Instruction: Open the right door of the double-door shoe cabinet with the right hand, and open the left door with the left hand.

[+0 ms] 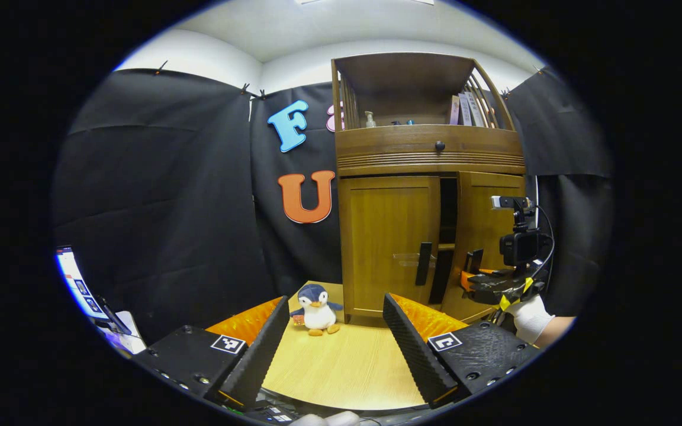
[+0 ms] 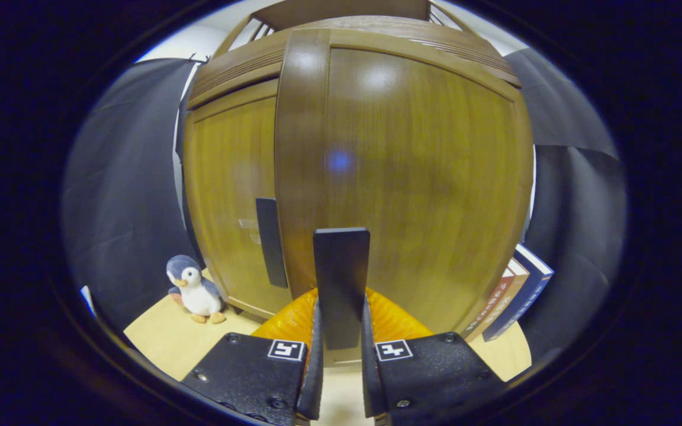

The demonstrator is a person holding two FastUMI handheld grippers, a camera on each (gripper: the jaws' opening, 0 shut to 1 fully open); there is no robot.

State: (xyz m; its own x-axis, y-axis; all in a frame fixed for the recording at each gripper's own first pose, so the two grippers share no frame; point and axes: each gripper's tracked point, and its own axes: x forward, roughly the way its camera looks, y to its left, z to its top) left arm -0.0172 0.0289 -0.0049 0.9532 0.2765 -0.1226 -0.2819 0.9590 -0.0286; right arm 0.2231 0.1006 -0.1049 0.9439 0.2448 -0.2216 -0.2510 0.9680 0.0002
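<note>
Shoe cabinet (image 1: 430,195) stands at the back of the wooden surface (image 1: 341,367), ahead of my left tongs (image 1: 336,349) and a little to their right in the left gripper view. Its right door (image 1: 483,236) is already ajar, with a dark gap between it and the left door (image 1: 389,242), which is closed, flat in the frame. My right tongs (image 2: 341,361) are closed on the right door's black handle (image 2: 341,284); in the right gripper view both fingers press its two sides, and the handle stands upright between them, its long axis vertical. I judge that the right door needs only more swing outward, toward me and to the right.

For the left door, what matters is its handle (image 1: 423,263): a vertical black bar at the door's inner edge, just beside the gap. It lies ahead of the left tongs, higher and to the right, well apart from them. These tongs are wide open and hold nothing. The left hand must do it, I think. A small penguin toy (image 1: 317,309) sits on the surface near the cabinet's left corner, beside the path.
</note>
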